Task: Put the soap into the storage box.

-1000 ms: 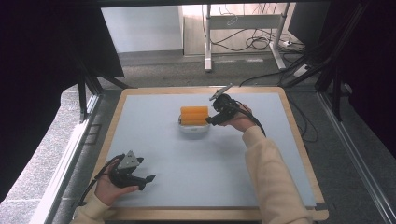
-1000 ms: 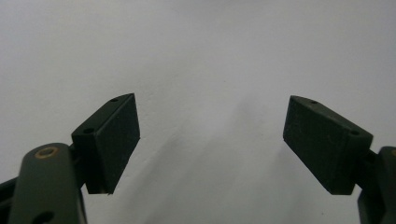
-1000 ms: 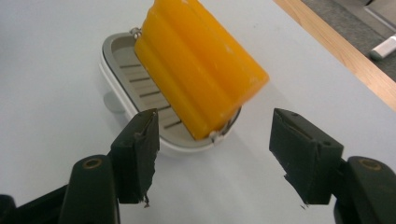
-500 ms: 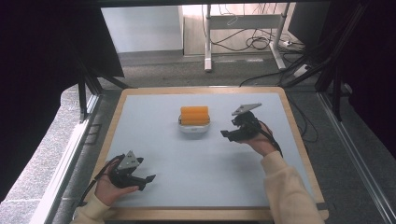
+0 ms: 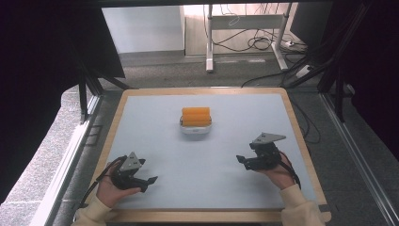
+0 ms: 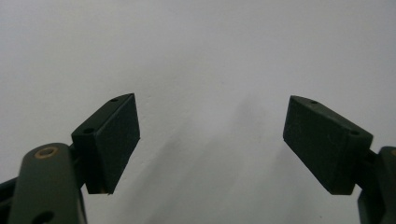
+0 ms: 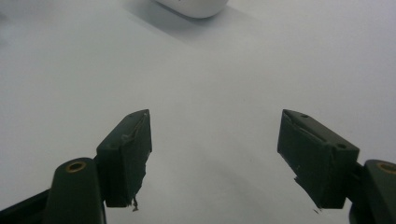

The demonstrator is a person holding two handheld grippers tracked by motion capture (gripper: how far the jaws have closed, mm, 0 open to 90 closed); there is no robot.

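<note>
Two claws apart, empty | white dish (image 7: 194, 5) cut off at frame top | right claw (image 7: 215, 158) just widened

– What sort of place is this?
– It looks like a lab or test room. The table (image 5: 301, 141) has a pale top inside a wooden frame. Black curtains (image 5: 42, 70) hang at both sides. Behind stand a metal desk leg (image 5: 209, 37) and loose cables (image 5: 259, 44) on a grey floor (image 5: 164, 70)
</note>
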